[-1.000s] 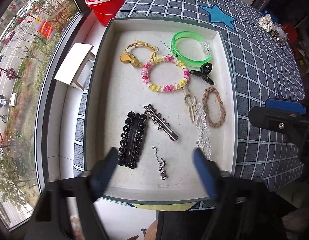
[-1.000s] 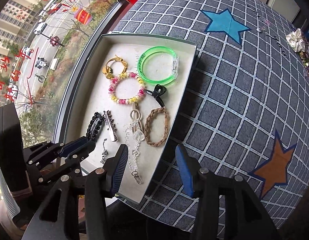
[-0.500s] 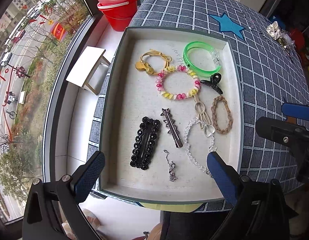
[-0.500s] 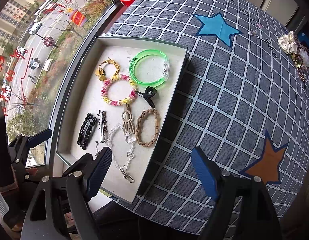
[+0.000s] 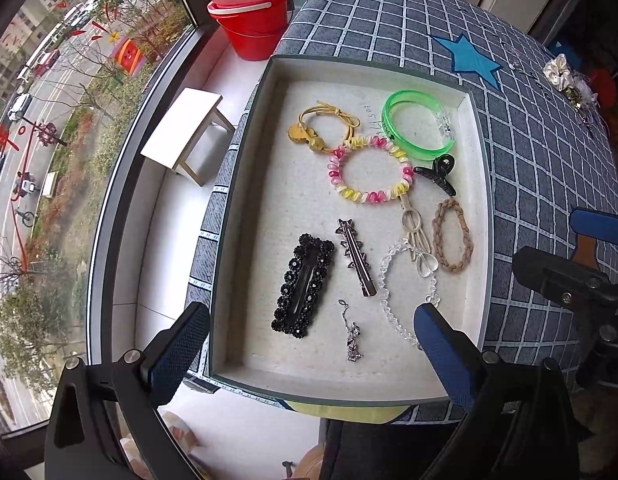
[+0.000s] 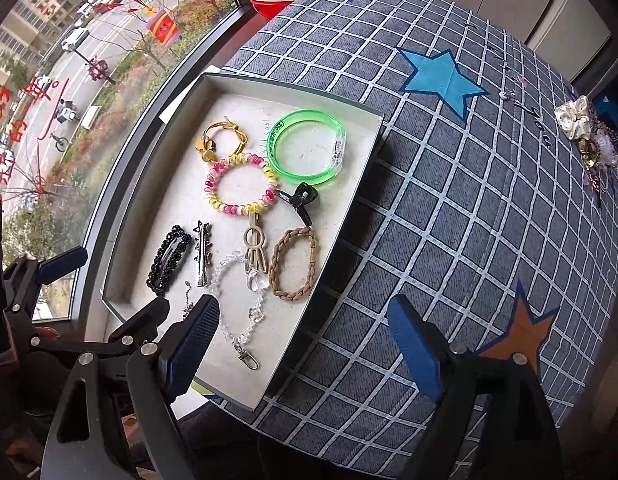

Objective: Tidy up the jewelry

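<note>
A shallow grey tray [image 5: 245, 200] on the checked tablecloth holds a green bangle [image 5: 389, 128], a pink-yellow coil tie [image 5: 337, 176], a yellow hair tie [image 5: 329, 120], a black claw clip [image 5: 437, 172], a brown braided tie [image 5: 465, 240], a spiked metal clip [image 5: 355, 256], a black beaded clip [image 5: 305, 284], a silver charm [image 5: 353, 336] and a clear bead chain [image 5: 389, 308] lying in a loop. My left gripper [image 5: 309, 340] hovers open above the tray's near end, holding nothing. Over the tray's right edge, my right gripper [image 6: 305, 336] has its jaws opening, nothing between them.
A red bucket [image 5: 253, 28] with a pink bowl stands beyond the tray by the window. A white stool [image 5: 181, 132] sits on the sill left of the table. A pile of scrunchies and trinkets [image 6: 585, 136] lies at the far right of the cloth.
Both grippers' jaws have spread much wider. The clear bead chain, first stretched in a straight strip, now lies as a loose loop in the tray.
</note>
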The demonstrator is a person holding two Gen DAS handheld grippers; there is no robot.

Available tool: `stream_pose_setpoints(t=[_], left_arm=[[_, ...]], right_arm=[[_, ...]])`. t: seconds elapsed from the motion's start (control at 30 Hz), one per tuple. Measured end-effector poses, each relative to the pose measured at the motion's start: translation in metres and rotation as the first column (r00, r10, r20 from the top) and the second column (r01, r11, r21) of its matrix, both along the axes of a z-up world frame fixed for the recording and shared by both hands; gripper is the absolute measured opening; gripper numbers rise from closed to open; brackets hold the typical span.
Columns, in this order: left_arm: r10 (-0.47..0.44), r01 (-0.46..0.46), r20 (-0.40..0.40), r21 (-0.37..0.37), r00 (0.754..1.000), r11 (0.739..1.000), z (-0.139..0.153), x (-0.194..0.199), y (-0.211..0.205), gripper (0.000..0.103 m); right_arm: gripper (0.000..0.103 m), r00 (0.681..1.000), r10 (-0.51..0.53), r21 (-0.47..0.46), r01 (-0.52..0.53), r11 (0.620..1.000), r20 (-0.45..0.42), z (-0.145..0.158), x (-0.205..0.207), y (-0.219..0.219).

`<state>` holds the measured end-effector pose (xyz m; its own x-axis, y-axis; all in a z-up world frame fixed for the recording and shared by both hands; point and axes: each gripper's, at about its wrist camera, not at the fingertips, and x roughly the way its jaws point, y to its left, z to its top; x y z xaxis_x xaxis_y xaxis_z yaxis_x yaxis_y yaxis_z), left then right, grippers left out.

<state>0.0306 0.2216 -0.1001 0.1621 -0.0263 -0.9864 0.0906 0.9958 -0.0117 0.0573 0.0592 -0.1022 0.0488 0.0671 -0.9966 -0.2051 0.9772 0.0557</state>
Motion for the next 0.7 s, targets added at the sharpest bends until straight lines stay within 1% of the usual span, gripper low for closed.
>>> stream_pose_setpoints(t=[0.3,0.7], left_arm=[[0.018,-0.018,-0.007,0.005,1.0,1.0,-0.0009,0.002,0.004,0.103],[0.018,-0.018,-0.009,0.016,1.0,1.0,-0.0024,0.004,0.0033,0.103]], right_arm=[[0.088,1.0,0.003,-0.002,-0.003,1.0,0.0,0.0,0.001,0.001],[0.088,1.0,0.017,-0.006,-0.017,1.0,0.001,0.0001,0.0022,0.0037]])
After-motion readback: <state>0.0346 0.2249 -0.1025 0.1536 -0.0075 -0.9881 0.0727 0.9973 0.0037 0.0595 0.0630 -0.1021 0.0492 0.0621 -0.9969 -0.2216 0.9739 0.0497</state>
